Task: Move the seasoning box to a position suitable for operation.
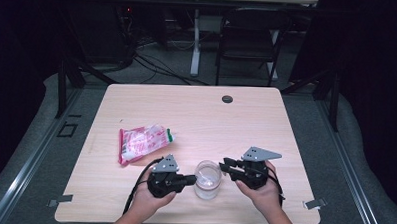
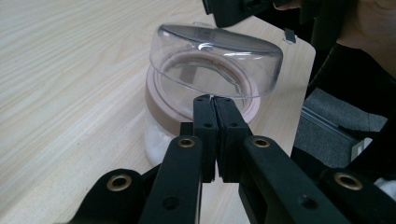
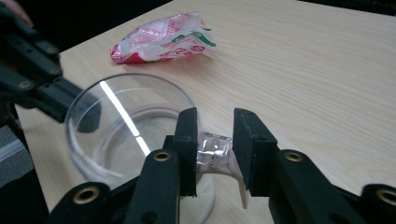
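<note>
Clear jar stands upright on the worktop near its front edge, between the two grippers, long axis vertical. Contents: a white mass low in the jar, seen through the wall in the left gripper view; can't tell whether powder or grains. A beige collar rings the jar's mouth.

Clear domed lid is up off the mouth and tilted, one edge low over the collar, the other raised. It looks hinged to the collar, with a clear latch tab on a beige arm at the rim. In the right gripper view the lid's open side faces the camera.

Left gripper: fingers pressed flat together with nothing between them, tips just at the collar's near side, touching or nearly so. Pointing level toward the jar from the left.

Right gripper: fingers partly apart, straddling the latch tab. One finger lies close against the tab, the other stands clear of it, so no clamp. Pointing at the jar from the right.

One hand behind each gripper, forearms coming in over the front edge.

Farther out: red-and-white plastic packet lies flat, left of the jar and further back, well apart. Small dark round disc sits near the back edge. Black folding chair on the floor beyond the worktop.
</note>
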Motion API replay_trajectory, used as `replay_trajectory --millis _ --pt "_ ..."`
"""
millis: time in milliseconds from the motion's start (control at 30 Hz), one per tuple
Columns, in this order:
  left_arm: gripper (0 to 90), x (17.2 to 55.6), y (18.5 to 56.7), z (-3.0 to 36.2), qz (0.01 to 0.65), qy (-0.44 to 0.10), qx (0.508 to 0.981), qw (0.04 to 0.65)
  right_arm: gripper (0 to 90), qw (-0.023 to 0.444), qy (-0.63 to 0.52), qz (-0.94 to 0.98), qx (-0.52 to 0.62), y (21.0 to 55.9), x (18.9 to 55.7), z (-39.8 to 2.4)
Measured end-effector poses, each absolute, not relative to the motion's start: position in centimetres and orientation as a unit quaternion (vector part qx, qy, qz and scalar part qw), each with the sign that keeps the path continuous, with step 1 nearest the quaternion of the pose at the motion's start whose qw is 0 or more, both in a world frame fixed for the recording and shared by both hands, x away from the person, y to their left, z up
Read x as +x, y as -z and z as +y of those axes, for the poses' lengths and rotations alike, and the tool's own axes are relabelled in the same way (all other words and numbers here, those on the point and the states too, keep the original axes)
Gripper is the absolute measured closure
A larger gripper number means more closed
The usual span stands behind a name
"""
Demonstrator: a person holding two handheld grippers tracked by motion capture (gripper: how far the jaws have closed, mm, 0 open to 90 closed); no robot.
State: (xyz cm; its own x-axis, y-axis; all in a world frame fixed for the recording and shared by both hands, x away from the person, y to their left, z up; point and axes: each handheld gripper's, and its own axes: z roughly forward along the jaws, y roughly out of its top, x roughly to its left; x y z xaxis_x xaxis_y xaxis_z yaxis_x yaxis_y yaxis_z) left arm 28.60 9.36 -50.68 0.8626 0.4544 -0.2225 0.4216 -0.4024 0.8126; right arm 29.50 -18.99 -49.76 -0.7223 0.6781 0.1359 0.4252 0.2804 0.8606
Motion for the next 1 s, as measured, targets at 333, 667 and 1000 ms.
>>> replay_trajectory --millis 333,667,1000 --pt "84.2 29.2 49.7 8.6 0.256 -0.023 0.834 0.488 61.8 0.147 -0.493 0.794 0.324 49.0 27.5 -19.6" --pt "79.7 29.6 49.1 8.1 0.253 -0.032 0.834 0.489 61.5 0.157 -0.464 0.821 0.293 49.3 26.6 -20.0" --pt "73.8 29.5 48.4 7.8 0.253 -0.041 0.829 0.497 58.4 0.134 -0.461 0.829 0.288 49.6 26.6 -20.1"
